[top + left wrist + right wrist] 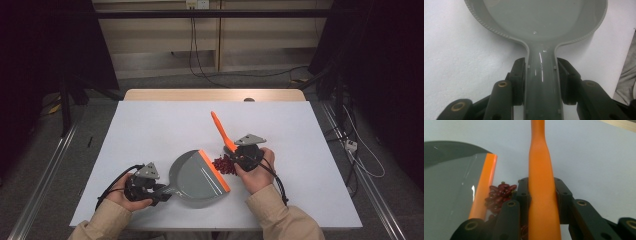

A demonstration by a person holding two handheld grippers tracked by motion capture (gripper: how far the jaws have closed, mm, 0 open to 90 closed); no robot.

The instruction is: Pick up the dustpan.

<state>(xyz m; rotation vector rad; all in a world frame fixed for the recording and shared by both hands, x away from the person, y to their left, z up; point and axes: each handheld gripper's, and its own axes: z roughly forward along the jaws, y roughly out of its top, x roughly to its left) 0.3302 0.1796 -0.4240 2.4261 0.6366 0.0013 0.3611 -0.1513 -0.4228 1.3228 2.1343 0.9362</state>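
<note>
Beans (225,164), dark red, heaped on the white desk (150,130) just beyond the dustpan's orange lip, touching or nearly touching it. Dustpan (197,175), grey, flat on the desk, mouth turned toward the heap, handle pointing back to the near left edge. Left hand-held gripper (159,191) pinched on that handle; seen in the left gripper view with both jaws pressed against the handle's sides (541,75), pan bowl (541,17) empty as far as visible. Right hand-held gripper (245,152) just right of the dustpan's lip, clamped on the orange brush (220,127); handle rising away toward the far side of the desk, jaws tight on its thicker part in the right gripper view (541,192). Brush head hidden under the gripper, so contact with the heap impossible to confirm. Beans (499,195) wedged between the lip (484,185) and the right jaws in that view.

Step in hand, as judged: sweeping the heap into the dustpan, with nothing yet inside. Next move likely to call for a short stroke of the brush toward the lip, kept low to the desk, while holding the dustpan firmly down so no beans slip beneath the edge or scatter sideways.
</note>
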